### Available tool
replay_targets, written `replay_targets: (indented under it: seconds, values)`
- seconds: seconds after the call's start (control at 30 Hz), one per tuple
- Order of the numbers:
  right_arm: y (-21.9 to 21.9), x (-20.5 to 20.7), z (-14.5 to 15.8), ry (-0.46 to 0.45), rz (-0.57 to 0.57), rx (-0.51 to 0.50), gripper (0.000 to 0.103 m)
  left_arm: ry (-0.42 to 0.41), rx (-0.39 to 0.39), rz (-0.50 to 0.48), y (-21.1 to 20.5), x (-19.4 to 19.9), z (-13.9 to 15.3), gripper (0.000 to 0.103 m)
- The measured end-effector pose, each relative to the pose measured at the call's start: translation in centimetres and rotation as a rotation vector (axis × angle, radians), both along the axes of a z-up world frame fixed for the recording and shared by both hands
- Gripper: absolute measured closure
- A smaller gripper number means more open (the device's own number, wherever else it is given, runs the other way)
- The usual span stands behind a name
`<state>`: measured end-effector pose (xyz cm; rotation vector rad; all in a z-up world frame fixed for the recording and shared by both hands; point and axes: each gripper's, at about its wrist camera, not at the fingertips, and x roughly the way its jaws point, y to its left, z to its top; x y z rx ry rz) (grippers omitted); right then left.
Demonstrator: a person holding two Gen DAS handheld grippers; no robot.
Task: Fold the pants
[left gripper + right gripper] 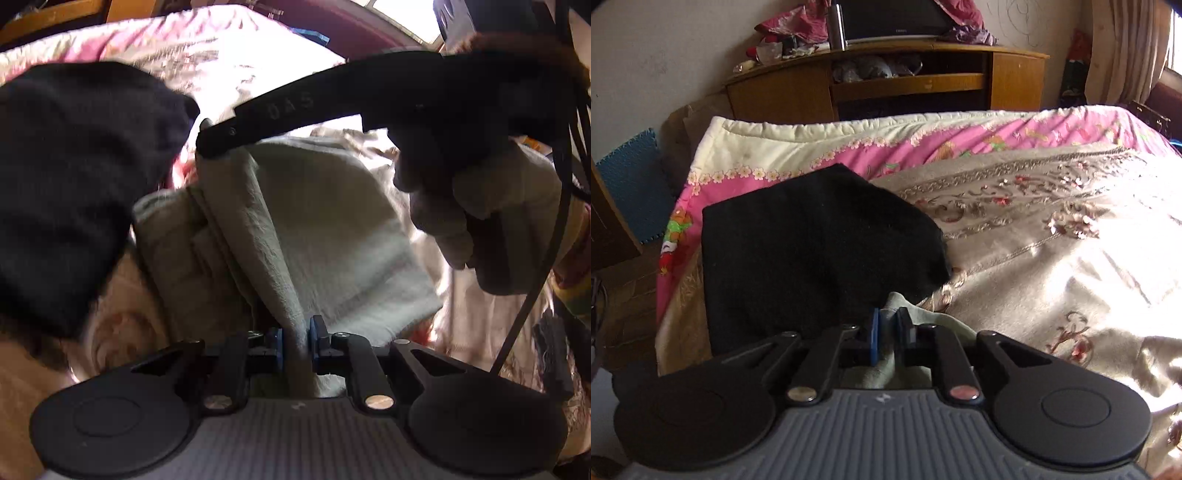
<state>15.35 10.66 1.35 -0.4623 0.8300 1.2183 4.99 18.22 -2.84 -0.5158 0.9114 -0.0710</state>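
Observation:
The pale grey-green pants (pixel 314 229) lie partly folded on the bedspread, one edge lifted into a taut ridge. My left gripper (pixel 295 341) is shut on the near end of that ridge. My right gripper (pixel 207 142), seen in the left wrist view, pinches the far end of it, held by a white-gloved hand (pixel 491 206). In the right wrist view my right gripper (pixel 888 334) is shut on a fold of the pants (pixel 923 321), low over the bed.
A folded black garment (pixel 812 251) lies on the bed just beyond the pants; it also shows in the left wrist view (pixel 81 177). The floral beige bedspread (pixel 1052 258) stretches right, a pink quilt (pixel 923 147) behind. A wooden cabinet (pixel 886 85) stands beyond the bed.

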Motion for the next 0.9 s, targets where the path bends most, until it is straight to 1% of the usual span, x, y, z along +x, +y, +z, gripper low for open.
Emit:
replay_targets:
  seconds: [0.03, 0.07, 0.1, 0.13, 0.17, 0.2, 0.23, 0.27, 0.3, 0.33, 0.37, 0.4, 0.47, 0.5, 0.53, 0.6, 0.63, 0.67, 0.7, 0.73, 0.77, 0.83, 0.9]
  values:
    - [0.0, -0.1, -0.4, 0.008, -0.019, -0.002, 0.082, 0.010, -0.017, 0.005, 0.2, -0.3, -0.3, 0.075]
    - [-0.8, -0.1, -0.1, 0.029, -0.041, 0.032, 0.081, 0.008, -0.034, 0.018, 0.6, -0.7, -0.2, 0.075]
    - [-2.2, 0.2, 0.6, 0.059, -0.069, 0.088, 0.081, 0.007, -0.041, 0.025, 0.8, -0.9, -0.2, 0.075]
    - [-4.0, 0.7, 1.3, 0.084, -0.117, 0.140, 0.077, 0.009, -0.050, 0.027, 1.1, -1.2, -0.1, 0.075]
    - [-6.2, 1.4, 2.0, 0.096, -0.182, 0.182, 0.070, 0.011, -0.059, 0.027, 1.2, -1.3, -0.1, 0.075]
    - [-8.0, 1.9, 2.4, 0.089, -0.239, 0.208, 0.055, 0.006, -0.076, 0.027, 1.3, -1.6, -0.1, 0.075]
    - [-10.5, 2.6, 2.6, 0.062, -0.313, 0.225, 0.052, -0.004, -0.086, 0.020, 1.4, -1.8, 0.0, 0.075]
    - [-12.5, 3.2, 2.4, 0.044, -0.368, 0.211, 0.051, -0.021, -0.086, 0.013, 1.5, -2.0, 0.3, 0.075]
    - [-14.0, 3.9, 1.8, 0.054, -0.414, 0.181, 0.051, -0.035, -0.083, 0.013, 1.5, -2.1, 0.5, 0.074]
    - [-15.3, 4.5, 1.0, 0.081, -0.454, 0.153, 0.051, -0.057, -0.079, 0.013, 1.8, -2.3, 1.0, 0.073]
    - [-16.5, 5.0, 0.1, 0.126, -0.484, 0.140, 0.049, -0.071, -0.080, 0.014, 1.8, -2.3, 1.4, 0.066]
    - [-17.3, 5.4, -1.0, 0.174, -0.499, 0.132, 0.049, -0.081, -0.081, 0.023, 1.8, -2.0, 1.6, 0.058]
    - [-17.9, 5.8, -3.0, 0.256, -0.514, 0.117, 0.049, -0.096, -0.095, 0.050, 2.0, -1.4, 1.6, 0.052]
    - [-18.0, 6.1, -4.0, 0.311, -0.500, 0.113, 0.049, -0.100, -0.107, 0.056, 2.1, -1.2, 1.6, 0.052]
    - [-18.0, 6.2, -4.7, 0.367, -0.494, 0.123, 0.049, -0.097, -0.121, 0.062, 2.1, -1.0, 1.5, 0.052]
    - [-18.3, 5.9, -5.7, 0.442, -0.511, 0.207, 0.048, -0.072, -0.139, 0.055, 1.9, -0.5, 0.7, 0.046]
    - [-18.3, 5.7, -6.0, 0.459, -0.518, 0.223, 0.050, -0.050, -0.123, 0.049, 1.5, -0.1, 0.1, 0.046]
    - [-18.3, 5.3, -6.0, 0.453, -0.526, 0.219, 0.054, -0.017, -0.097, 0.048, 1.0, 0.3, -0.4, 0.049]
    - [-18.5, 5.0, -5.8, 0.445, -0.532, 0.212, 0.077, -0.001, -0.083, 0.042, 0.7, 0.5, -0.5, 0.056]
    - [-19.5, 4.4, -5.3, 0.471, -0.546, 0.222, 0.093, 0.001, -0.075, 0.033, 0.5, 0.4, -0.3, 0.061]
    - [-20.4, 3.8, -4.8, 0.490, -0.558, 0.232, 0.093, 0.001, -0.069, 0.012, 0.2, 0.3, 0.0, 0.070]
    - [-22.8, 1.3, -2.8, 0.473, -0.565, 0.235, 0.094, 0.006, -0.044, -0.050, -0.9, -0.2, 0.9, 0.071]
    - [-25.1, -1.2, -1.4, 0.479, -0.602, 0.224, 0.095, 0.047, -0.013, -0.108, -2.2, -0.7, 1.1, 0.071]
